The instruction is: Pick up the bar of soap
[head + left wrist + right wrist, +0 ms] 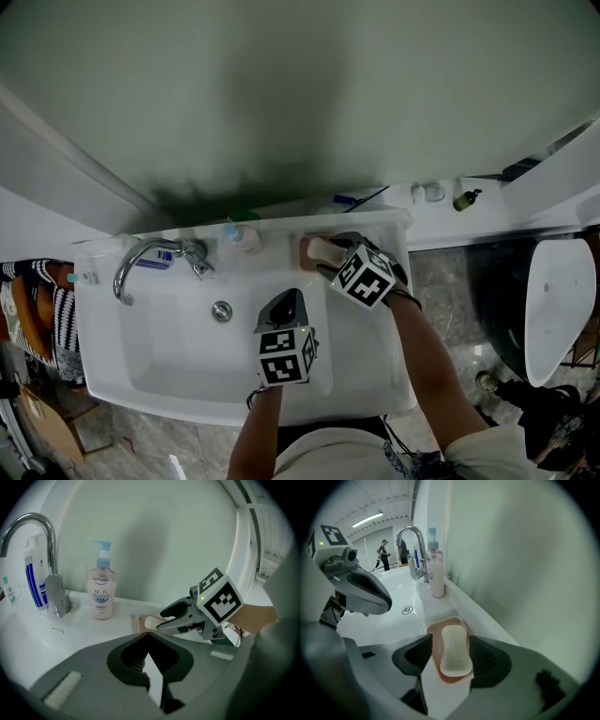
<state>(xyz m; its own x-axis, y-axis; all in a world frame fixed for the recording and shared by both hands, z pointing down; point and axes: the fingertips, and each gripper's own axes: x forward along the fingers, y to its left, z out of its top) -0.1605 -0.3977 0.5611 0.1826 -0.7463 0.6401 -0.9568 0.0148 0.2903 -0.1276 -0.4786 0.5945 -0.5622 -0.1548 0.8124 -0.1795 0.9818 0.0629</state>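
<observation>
A cream bar of soap (454, 651) lies in a pinkish-brown soap dish (446, 623) on the sink's back ledge. My right gripper (452, 641) is open, one jaw on each side of the bar, close to its long edges. From above, the soap (323, 249) shows just past the right gripper (329, 255). In the left gripper view the soap (152, 623) sits between the right gripper's (159, 620) jaws. My left gripper (292, 298) hangs over the basin, shut and holding nothing, its tips (147, 634) pressed together.
A chrome faucet (141, 258) stands at the back left of the white sink (169, 347), with the drain (221, 311) below it. A pink pump bottle (242, 236) stands left of the dish. A toilet (553, 309) is at the far right.
</observation>
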